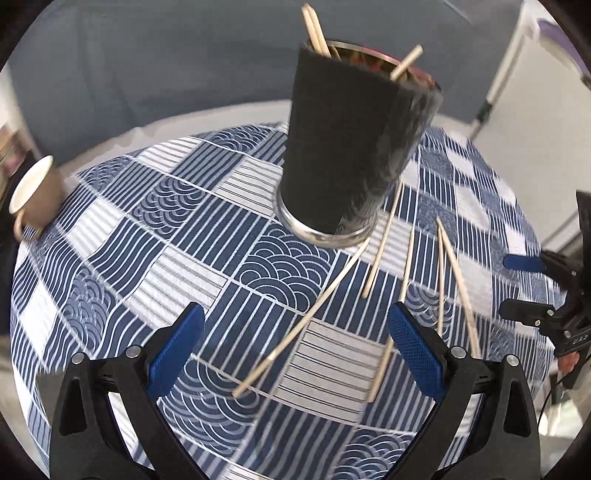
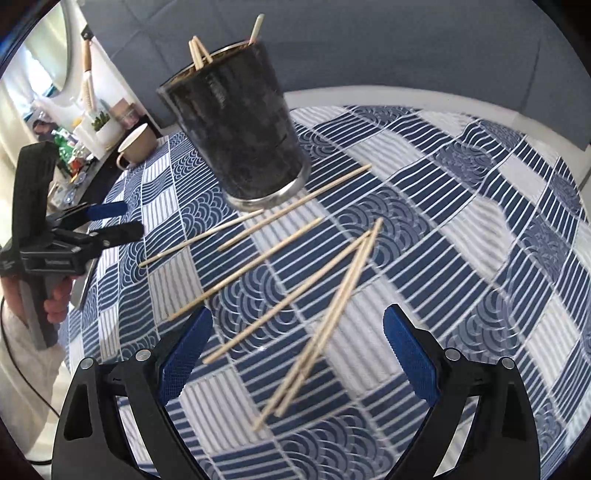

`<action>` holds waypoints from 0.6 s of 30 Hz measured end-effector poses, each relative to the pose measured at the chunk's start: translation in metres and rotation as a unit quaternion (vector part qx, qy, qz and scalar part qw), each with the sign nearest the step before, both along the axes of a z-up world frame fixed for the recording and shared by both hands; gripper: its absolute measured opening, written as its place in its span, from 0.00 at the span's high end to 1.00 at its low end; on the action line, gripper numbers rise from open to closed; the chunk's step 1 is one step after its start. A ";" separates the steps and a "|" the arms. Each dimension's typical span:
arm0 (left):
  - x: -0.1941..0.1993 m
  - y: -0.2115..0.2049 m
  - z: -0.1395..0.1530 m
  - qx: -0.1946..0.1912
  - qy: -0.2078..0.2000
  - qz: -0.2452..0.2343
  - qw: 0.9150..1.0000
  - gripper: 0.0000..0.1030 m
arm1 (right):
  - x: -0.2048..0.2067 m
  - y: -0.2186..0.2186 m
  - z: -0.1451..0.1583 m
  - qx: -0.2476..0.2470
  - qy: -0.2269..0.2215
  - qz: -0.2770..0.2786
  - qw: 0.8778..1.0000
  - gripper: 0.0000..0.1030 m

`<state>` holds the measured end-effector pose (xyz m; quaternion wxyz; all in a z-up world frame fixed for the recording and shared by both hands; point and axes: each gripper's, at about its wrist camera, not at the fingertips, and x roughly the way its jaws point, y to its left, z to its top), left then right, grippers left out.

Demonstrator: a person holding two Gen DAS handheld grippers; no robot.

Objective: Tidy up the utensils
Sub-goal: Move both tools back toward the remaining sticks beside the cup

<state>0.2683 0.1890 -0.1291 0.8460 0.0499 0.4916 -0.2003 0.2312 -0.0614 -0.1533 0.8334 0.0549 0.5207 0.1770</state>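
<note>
- Left hand-held gripper (image 1: 295, 350), seen through its own wrist camera, hangs spread wide over the worktop (image 1: 110, 229), its blue-padded fingers (image 1: 177, 347) far apart with nothing between them.
- Under that gap lie loose chopsticks (image 1: 303, 321) on the blue-and-white patterned cloth; one long stick runs slantwise between the fingers, and more lie off toward the right finger, pointing roughly at the cup.
- A dark cup (image 1: 354, 147) with a metal rim at its foot stands farther back on the cloth, and a few chopsticks (image 1: 314, 33) already stick up out of its mouth.
- A tan mug (image 1: 33, 199) sits at the far left edge of the worktop, well apart from the sticks.
- At the right border the other gripper shows from the side, its jaws parted.

- Right hand-held gripper (image 2: 299, 354), from its own camera, is also wide open and empty, poised above the cloth.
- A cluster of chopsticks (image 2: 314, 325) lies fanned out right between and ahead of its fingers, their far tips meeting near one point; other sticks (image 2: 258, 258) lie farther left, closer to the dark cup (image 2: 236, 129).
- Several ends poke out of that cup's top (image 2: 199, 51).
- The tan mug (image 2: 136, 147) stands behind and left of the cup.
- At the left edge a hand (image 2: 55, 299) grips the left tool's handle, its jaws parted and empty.
</note>
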 end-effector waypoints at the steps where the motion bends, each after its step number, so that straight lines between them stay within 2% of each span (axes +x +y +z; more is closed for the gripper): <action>1: 0.002 -0.001 -0.003 0.003 0.003 -0.011 1.000 0.06 | 0.000 0.006 -0.002 0.001 0.004 -0.002 1.000 0.14; 10: 0.018 -0.003 -0.028 0.023 0.025 -0.087 0.996 0.06 | 0.004 0.036 -0.016 0.001 0.029 -0.018 0.999 0.15; 13: 0.023 -0.004 -0.037 0.025 0.040 -0.102 0.994 0.06 | 0.006 0.042 -0.020 0.001 0.037 -0.024 0.999 0.24; 18: 0.029 -0.004 -0.040 0.017 0.044 -0.116 0.992 0.06 | 0.008 0.048 -0.029 0.002 0.057 -0.034 0.998 0.31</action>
